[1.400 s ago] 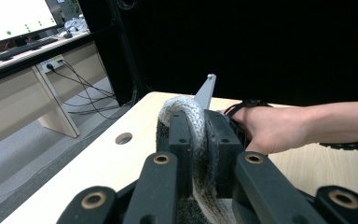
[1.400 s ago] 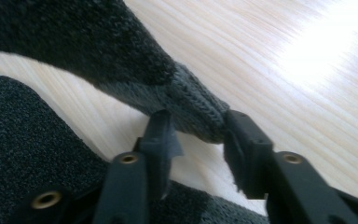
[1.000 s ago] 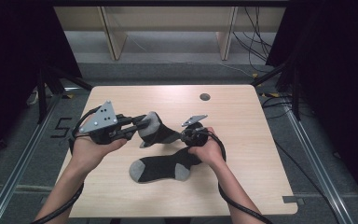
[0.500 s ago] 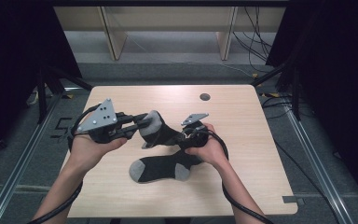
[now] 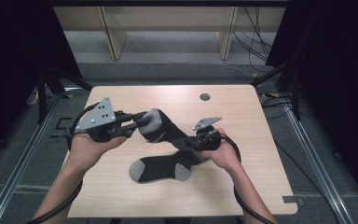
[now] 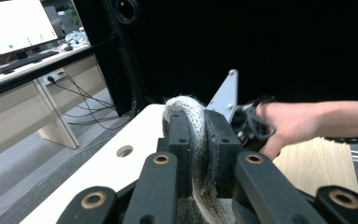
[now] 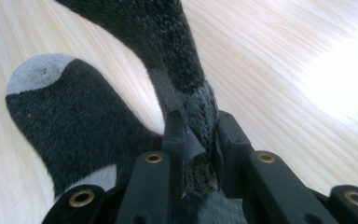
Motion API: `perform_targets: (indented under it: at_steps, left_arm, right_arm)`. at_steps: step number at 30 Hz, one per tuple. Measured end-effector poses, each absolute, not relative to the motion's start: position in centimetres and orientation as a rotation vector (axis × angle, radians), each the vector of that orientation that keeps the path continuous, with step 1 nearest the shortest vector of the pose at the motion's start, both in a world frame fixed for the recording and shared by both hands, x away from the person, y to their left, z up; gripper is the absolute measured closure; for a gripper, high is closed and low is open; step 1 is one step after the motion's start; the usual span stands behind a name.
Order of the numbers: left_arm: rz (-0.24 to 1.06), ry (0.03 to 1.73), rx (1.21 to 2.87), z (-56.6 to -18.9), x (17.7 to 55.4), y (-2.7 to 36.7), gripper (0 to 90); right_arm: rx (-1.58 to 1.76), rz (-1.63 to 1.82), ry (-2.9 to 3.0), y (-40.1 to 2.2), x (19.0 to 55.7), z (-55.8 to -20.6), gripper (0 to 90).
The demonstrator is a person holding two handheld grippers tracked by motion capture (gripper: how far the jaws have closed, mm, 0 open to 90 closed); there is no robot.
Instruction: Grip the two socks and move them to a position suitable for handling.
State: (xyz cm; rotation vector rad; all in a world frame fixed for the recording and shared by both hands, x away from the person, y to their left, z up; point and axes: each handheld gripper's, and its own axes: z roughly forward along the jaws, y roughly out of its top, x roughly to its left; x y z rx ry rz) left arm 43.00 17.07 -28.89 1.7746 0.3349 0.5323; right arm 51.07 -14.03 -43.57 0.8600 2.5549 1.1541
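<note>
A dark grey sock [image 5: 168, 133] hangs stretched above the wooden table [image 5: 242, 116] between my two grippers. My left gripper [image 5: 144, 120] is shut on its light grey toe end [image 6: 186, 105], which bulges over the jaw tips [image 6: 198, 122]. My right gripper [image 5: 189, 145] has just been closing, and its jaws [image 7: 200, 123] now pinch the sock's ribbed cuff [image 7: 203, 109]. A second matching sock [image 5: 161, 170] lies flat on the table below, its grey toe [image 7: 37, 70] pointing left.
A round cable hole [image 5: 204, 97] sits near the table's far edge. Pale cabinets [image 5: 168, 18] and loose cables stand on the floor beyond it. Metal rails run along both sides of the table.
My right hand has shifted slightly right and up with the cuff end, so the held sock now stretches longer between the grippers. The left gripper has stayed put.
</note>
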Motion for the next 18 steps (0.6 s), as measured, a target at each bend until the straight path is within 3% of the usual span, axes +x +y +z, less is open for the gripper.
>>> perform_targets:
  at_steps: [9,18]
  left_arm:
    - [0.532,0.391,1.757,-30.0,42.7,18.8,82.0]
    - [0.512,0.45,1.762,-32.4,41.7,20.4,82.0]
  right_arm:
    - [0.812,1.119,2.578,-17.8,49.4,-40.3,76.7]
    - [0.824,1.082,2.607,-19.2,47.4,-39.2,77.2]
